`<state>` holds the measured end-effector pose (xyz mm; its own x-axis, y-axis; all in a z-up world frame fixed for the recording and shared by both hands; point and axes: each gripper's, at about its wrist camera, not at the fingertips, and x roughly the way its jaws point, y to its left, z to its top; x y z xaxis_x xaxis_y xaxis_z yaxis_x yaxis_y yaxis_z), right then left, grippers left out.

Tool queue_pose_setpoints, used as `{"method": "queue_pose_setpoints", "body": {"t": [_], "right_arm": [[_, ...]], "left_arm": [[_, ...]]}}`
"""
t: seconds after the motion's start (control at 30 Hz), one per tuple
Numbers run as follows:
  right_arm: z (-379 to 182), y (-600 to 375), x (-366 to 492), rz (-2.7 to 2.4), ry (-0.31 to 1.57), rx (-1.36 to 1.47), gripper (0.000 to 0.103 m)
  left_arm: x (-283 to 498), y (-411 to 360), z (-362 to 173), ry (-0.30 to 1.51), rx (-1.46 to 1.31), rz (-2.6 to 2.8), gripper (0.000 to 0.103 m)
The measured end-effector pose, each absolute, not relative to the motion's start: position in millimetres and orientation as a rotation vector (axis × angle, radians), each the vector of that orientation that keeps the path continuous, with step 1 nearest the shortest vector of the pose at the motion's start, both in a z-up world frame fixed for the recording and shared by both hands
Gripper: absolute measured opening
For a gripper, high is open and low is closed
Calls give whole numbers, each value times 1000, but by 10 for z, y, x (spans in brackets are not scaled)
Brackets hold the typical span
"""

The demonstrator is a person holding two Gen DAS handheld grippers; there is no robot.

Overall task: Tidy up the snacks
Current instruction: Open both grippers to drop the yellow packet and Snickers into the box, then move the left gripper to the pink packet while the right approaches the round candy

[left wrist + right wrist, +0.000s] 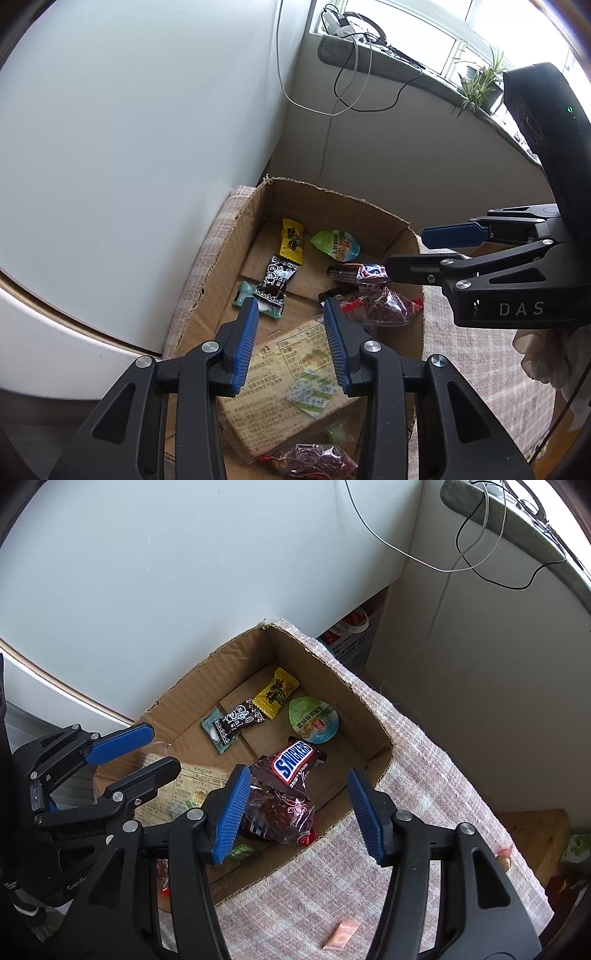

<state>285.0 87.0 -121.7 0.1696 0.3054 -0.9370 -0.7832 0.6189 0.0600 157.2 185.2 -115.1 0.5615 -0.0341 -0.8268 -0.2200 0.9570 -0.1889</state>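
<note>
An open cardboard box holds the snacks: a Snickers bar, a clear packet of red dates, a yellow candy, a black candy, a green jelly cup and a tan bread packet. My right gripper hangs open above the Snickers and the dates, its pads clear of both. Over the bread packet my left gripper is open too, gripping nothing. The left wrist view shows the right gripper at the box's right wall, beside the Snickers.
The box sits on a checked cloth against a white wall. A small pink sachet lies on the cloth outside the box. A second red packet lies at the box's near end. Cables hang from a window sill with a plant.
</note>
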Motion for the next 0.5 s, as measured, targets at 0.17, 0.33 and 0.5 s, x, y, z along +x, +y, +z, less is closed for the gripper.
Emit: {"method": "queue_pose_setpoints", "body": {"t": [0.17,0.33,0.5], "right_arm": [[-1088,705,2836,813,1160,-461,58],[-957,380,2785,817,1124,-385,62],[-905,-127,2793,806,1122,-268,62]], "left_arm": [[1497,1829,-1087,961,-293,114,36],[1448,1743,-1010,948,-303,101,36],[1428,1563,-925,933,-295,74,36]]}}
